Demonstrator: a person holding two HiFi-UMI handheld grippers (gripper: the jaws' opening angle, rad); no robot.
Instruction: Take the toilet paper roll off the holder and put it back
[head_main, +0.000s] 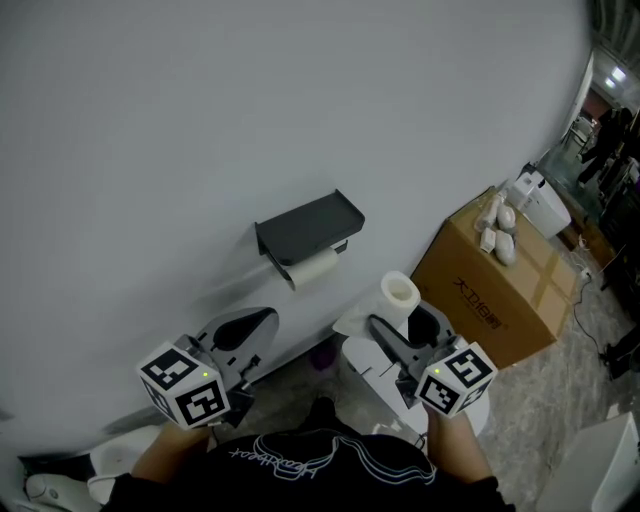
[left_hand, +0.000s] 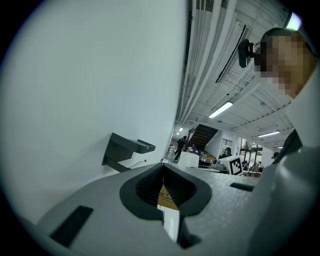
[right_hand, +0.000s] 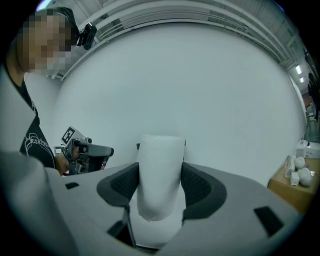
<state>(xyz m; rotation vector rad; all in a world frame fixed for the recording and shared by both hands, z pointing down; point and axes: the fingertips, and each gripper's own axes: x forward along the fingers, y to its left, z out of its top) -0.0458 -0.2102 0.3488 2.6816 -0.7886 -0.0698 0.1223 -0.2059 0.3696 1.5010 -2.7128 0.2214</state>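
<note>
White toilet paper roll (head_main: 400, 293) is in your right gripper (head_main: 400, 320), not on the holder (head_main: 310, 228). Right gripper view: roll stands upright betw. the two ribbed pads (right_hand: 122, 185). Both pads press on its sides, so jaws stand fairly wide round it.

Head view: roll's hollow core faces up. Roll is at abt 4 o'clock from holder, near it but apart. Cardboard box (head_main: 500, 290) sits at 3 o'clock of roll.

Right hand (head_main: 450, 438): comes in from 6 o'clock edge, forearm low. You carry that gripper roughly level, nose aimed toward 11 o'clock, at the wall (head_main: 200, 120).

Left hand (head_main: 172, 442): also in from 6 o'clock edge, at abt 7 o'clock of holder and well apart from it. Left gripper (head_main: 272, 316) is roughly level, aimed toward 1 o'clock.

Left gripper view: jaws are drawn together at the tips, w. only a thin slit lower down. Nothing is betw. them; a bit of the box shows through the slit. Holder appears at 10 o'clock of the jaws there, fixed to wall.

Holder itself is a flat black shelf. White paper piece (head_main: 315, 268) shows just under it at 6 o'clock. Can't tell if that is a second roll.
</note>
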